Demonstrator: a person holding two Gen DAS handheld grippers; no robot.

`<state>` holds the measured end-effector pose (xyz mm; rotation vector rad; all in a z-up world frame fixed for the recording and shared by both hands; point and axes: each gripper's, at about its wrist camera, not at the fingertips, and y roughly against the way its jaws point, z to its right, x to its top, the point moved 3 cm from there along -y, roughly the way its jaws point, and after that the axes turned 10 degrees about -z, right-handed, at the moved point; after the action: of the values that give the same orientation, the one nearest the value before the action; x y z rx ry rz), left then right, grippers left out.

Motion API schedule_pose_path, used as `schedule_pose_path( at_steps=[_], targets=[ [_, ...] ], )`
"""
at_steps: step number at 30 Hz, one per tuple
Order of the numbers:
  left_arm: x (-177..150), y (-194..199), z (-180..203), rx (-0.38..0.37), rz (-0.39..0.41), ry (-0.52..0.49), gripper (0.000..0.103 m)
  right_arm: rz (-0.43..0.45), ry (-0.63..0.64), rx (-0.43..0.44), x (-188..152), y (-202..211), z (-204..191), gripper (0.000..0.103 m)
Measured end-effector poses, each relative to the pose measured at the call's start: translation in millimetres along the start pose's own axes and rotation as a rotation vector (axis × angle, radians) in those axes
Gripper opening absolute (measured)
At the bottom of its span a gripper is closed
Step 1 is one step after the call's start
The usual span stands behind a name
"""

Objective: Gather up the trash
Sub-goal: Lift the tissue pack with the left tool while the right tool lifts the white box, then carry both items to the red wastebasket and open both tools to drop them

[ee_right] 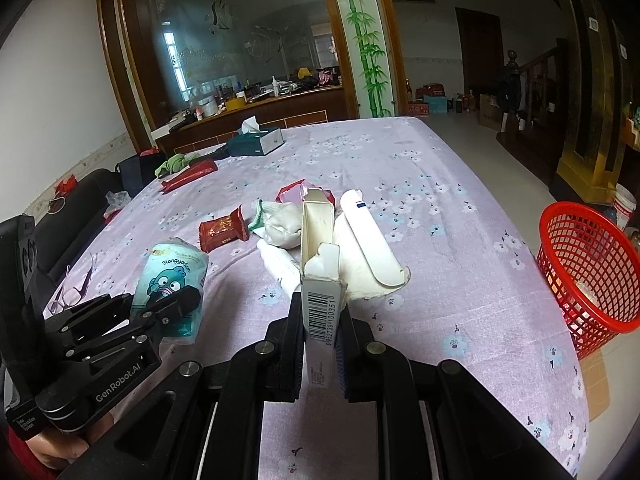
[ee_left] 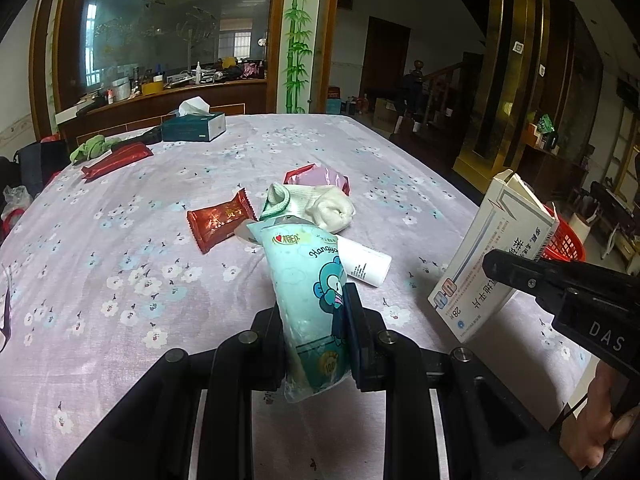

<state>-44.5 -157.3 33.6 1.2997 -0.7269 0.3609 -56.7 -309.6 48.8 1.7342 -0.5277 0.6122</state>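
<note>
L gripper (ee_left: pixel 316 320) clamped on teal cartoon wipes pack (ee_left: pixel 310 292), pack upright, lifted clear of table (ee_left: pixel 120 320). R gripper (ee_right: pixel 322 320) clamped on white medicine box (ee_right: pixel 320 280), flap open, barcode end toward cam; probably both held up for carry to bin. Red mesh basket (ee_right: pixel 588 272) sits off table's right edge, likely drop point. Mid-table, not yet collected: white tube (ee_left: pixel 366 262), rolled sock (ee_left: pixel 316 204), red snack wrapper (ee_left: pixel 220 220). Far left corner: tissue box (ee_left: pixel 196 126).

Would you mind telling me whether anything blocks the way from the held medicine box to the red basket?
Nothing visible does: the medicine box is clamped in the right gripper, and only bare tablecloth lies between it and the red basket.
</note>
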Motion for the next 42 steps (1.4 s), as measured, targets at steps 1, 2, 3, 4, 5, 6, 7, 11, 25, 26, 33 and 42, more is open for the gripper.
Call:
schedule_pose_path(
  at_steps=[1, 2, 3, 4, 5, 6, 7, 11, 25, 26, 33, 42],
  targets=[
    [0, 0, 0, 0.000, 0.000, 0.000, 0.023, 0.000, -0.001, 0.001, 0, 1, 0, 0.014],
    [0, 0, 1, -0.001, -0.001, -0.001, 0.023, 0.000, -0.001, 0.001, 1, 1, 0, 0.014],
    [0, -1, 2, -0.002, -0.002, -0.003, 0.023, 0.000, 0.000, 0.001, 1, 1, 0, 0.014],
    [0, -1, 2, -0.003, -0.002, -0.004, 0.023, 0.000, -0.001, 0.002, 1, 1, 0, 0.014],
    [0, -1, 2, -0.004, -0.003, -0.005, 0.023, 0.000, -0.002, 0.003, 1, 2, 0, 0.014],
    [0, 0, 3, -0.005, -0.003, -0.006, 0.023, 0.000, -0.003, 0.005, 1, 2, 0, 0.014],
    [0, 0, 4, -0.006, -0.004, -0.007, 0.023, 0.000, -0.005, 0.006, 1, 2, 1, 0.014],
    [1, -1, 6, -0.013, -0.007, -0.013, 0.023, 0.000, -0.015, 0.013, 1, 4, 4, 0.014],
    [5, 1, 19, -0.034, -0.018, -0.038, 0.023, 0.013, -0.057, 0.039, 1, 12, 20, 0.014],
    [6, 0, 20, -0.039, -0.020, -0.041, 0.023, 0.015, -0.066, 0.044, 2, 13, 23, 0.014],
    [20, 0, 42, -0.109, -0.044, -0.068, 0.023, 0.057, -0.166, 0.068, 8, 37, 64, 0.014],
    [49, -10, 114, -0.271, -0.113, -0.163, 0.023, 0.164, -0.321, -0.027, 15, 91, 151, 0.014]
  ],
)
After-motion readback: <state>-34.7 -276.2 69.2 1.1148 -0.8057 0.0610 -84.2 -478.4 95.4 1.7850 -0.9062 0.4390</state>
